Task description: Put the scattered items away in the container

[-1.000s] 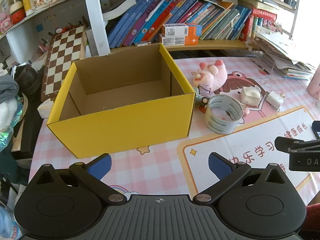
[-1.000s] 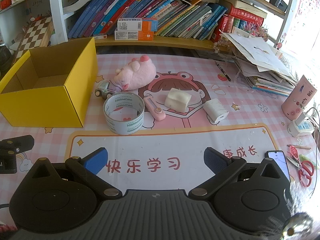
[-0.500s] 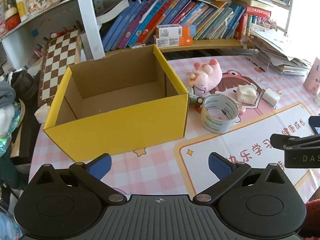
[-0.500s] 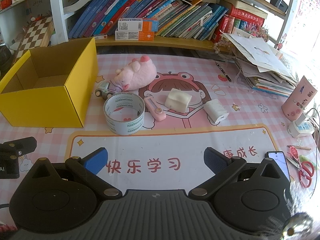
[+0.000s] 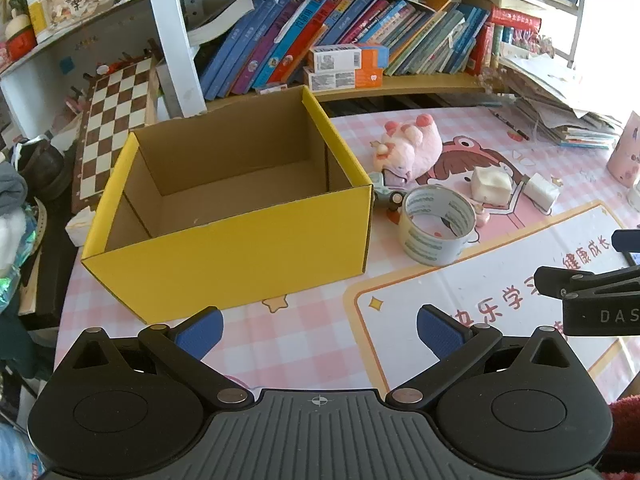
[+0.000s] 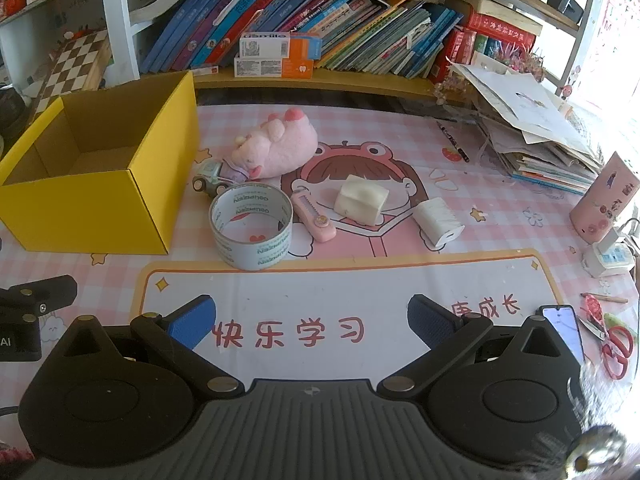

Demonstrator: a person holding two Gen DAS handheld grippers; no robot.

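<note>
The left tongs (image 5: 320, 326) hang wide apart over the near edge of the desk (image 5: 304, 344), holding nothing, facing the yellow box (image 5: 240, 256); the box stands open and bare inside at the left side of the desk, its long front wall towards the tongs; the right tongs (image 6: 312, 320) are likewise spread wide and hold nothing, poised above the printed mat (image 6: 344, 292) near the front edge. The scattered items lie in a cluster just right of the box, towards the middle of the desk: a roll of tape (image 6: 251, 226) stands on its edge closest to the box's front right corner; behind it a small toy car (image 6: 210, 178) sits touching a pink plush toy (image 6: 276, 148); a pink utility knife (image 6: 314, 218) lies just beside the tape; a white foam block (image 6: 361, 199) and a white charger (image 6: 437, 222) lie further right, near each other but apart. The tape roll stands between the right tongs and the car. A paper stack (image 6: 532, 136) crowds the far right corner; a phone (image 6: 564, 330) and red scissors (image 6: 618, 346) rest at the right front edge; books (image 6: 320, 20) fill the shelf behind the desk.
</note>
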